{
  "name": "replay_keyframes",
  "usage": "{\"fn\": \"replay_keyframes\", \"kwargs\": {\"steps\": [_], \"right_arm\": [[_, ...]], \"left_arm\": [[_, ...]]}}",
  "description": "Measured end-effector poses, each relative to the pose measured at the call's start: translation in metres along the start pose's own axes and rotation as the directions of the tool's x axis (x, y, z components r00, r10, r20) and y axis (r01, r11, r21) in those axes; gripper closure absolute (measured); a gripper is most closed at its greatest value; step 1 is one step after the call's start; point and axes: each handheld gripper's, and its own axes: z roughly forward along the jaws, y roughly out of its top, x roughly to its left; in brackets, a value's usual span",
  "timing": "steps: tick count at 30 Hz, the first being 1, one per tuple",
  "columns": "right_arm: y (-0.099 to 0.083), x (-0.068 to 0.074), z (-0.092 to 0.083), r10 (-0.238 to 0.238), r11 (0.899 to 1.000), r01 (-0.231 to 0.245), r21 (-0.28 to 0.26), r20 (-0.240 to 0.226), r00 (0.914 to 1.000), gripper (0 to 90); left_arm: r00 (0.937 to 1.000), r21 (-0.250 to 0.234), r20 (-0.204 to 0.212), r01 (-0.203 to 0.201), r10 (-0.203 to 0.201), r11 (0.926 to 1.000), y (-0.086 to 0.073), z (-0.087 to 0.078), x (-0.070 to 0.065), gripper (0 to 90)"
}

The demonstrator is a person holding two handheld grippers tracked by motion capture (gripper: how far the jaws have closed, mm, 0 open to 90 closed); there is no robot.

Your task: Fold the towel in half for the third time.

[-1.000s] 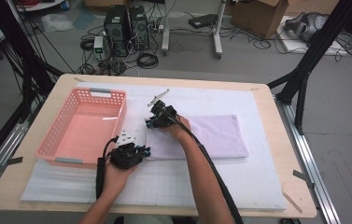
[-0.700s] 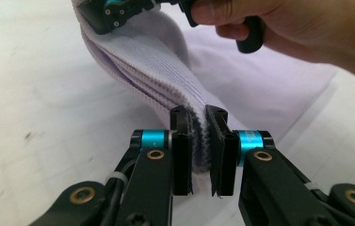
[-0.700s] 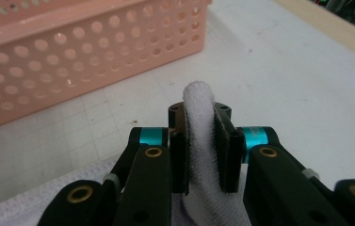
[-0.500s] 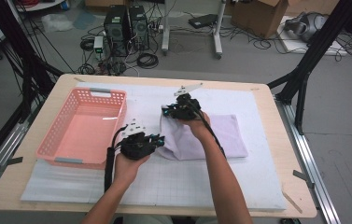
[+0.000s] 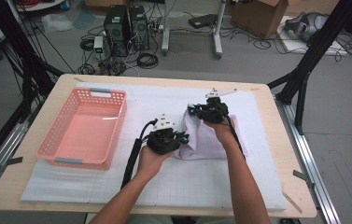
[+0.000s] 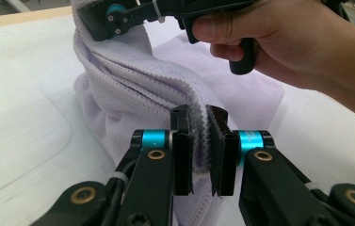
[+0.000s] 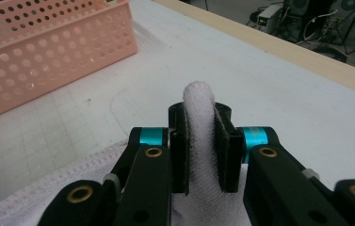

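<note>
Right of the pink basket (image 5: 82, 128), on the white mat (image 5: 257, 182) that covers the table, lies a pale lilac towel (image 5: 211, 140), partly lifted and bunched. Both grippers have hold of it. On the side nearer the pink basket, the left gripper (image 5: 179, 138) has its jaws clamped on a stitched edge of the cloth, which runs up between the pads in the left gripper view (image 6: 202, 141). Farther from the pink basket, the right gripper (image 5: 193, 111) pinches a rolled fold; in the right gripper view (image 7: 198, 141) a rounded tuft of the fabric pokes up past the closed jaws. Between the two grips the cloth hangs in a loose drape, its far part flat on the mat.
</note>
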Motion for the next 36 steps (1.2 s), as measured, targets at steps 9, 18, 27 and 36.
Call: {"fn": "replay_keyframes", "kwargs": {"steps": [9,18,27,36], "right_arm": [[-0.017,-0.024,-0.029,0.015,1.000,-0.015,-0.007,0.032,0.9994,78.4],[-0.029,-0.042,-0.049,0.029,0.999,-0.030,0.011,0.083,0.9961,77.1],[-0.038,-0.061,-0.061,0.049,0.998,-0.054,0.028,0.150,0.9874,74.8],[-0.043,-0.067,-0.078,0.131,0.991,-0.134,-0.008,0.276,0.9524,53.9]], "left_arm": [[0.9992,0.020,0.038,-0.012,0.012,0.9997,0.010,0.036,-0.018,81.2],[0.9991,0.033,0.040,-0.018,0.017,0.9993,0.014,0.066,-0.031,81.0],[0.9998,-0.001,0.018,-0.001,0.001,1.0000,0.018,0.091,-0.042,57.4],[0.9984,-0.069,-0.033,-0.048,0.046,0.9965,0.014,0.054,-0.016,27.2]]}}
